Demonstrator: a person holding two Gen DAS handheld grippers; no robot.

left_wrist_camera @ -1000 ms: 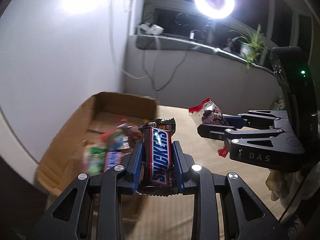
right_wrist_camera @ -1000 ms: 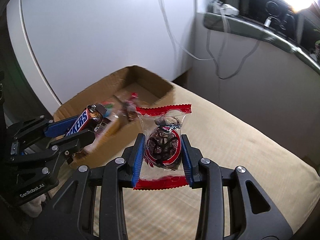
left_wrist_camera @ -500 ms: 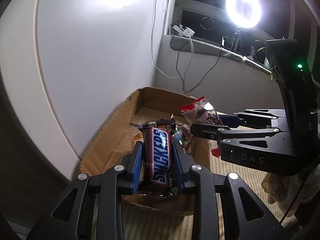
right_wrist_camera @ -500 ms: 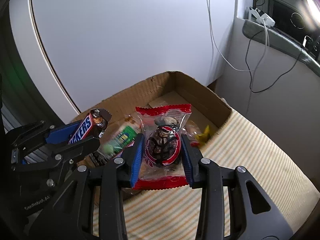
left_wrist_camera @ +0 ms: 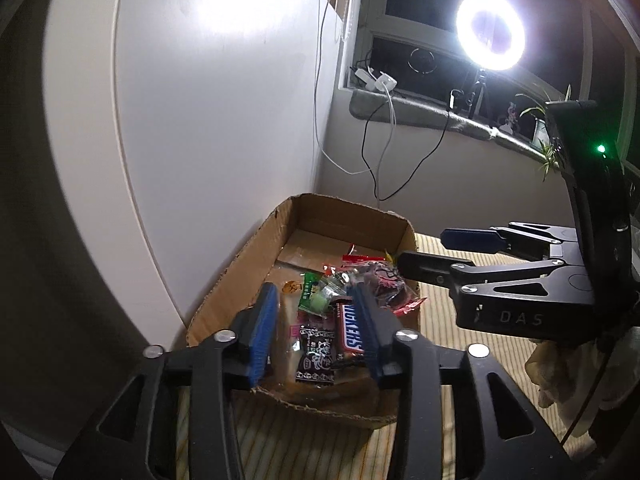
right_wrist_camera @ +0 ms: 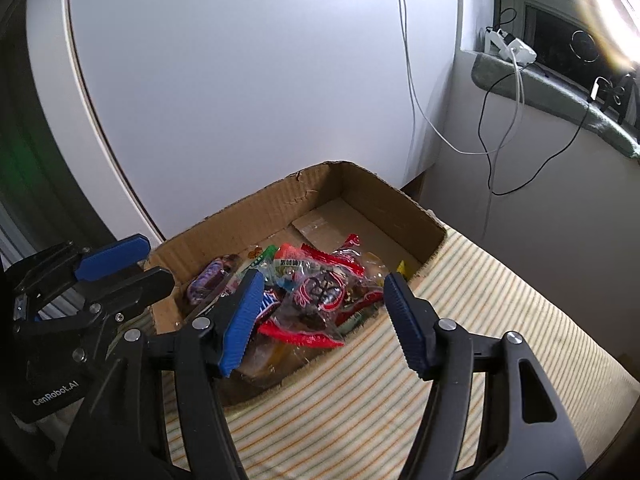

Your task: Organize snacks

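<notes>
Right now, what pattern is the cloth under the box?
Thin yellow-green stripes on the cloth; clearest in right wrist view.

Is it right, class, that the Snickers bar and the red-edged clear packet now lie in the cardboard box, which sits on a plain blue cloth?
Not quite. The Snickers bar and the red-edged clear packet do lie in the cardboard box, but the cloth is pale with thin stripes, not plain blue. The right wrist view shows it best.

"SNICKERS" on the chocolate bar (left_wrist_camera: 352, 327), "DAS" on right gripper (left_wrist_camera: 424, 251), "GenRobot.AI" on left gripper (right_wrist_camera: 120, 270)
</notes>
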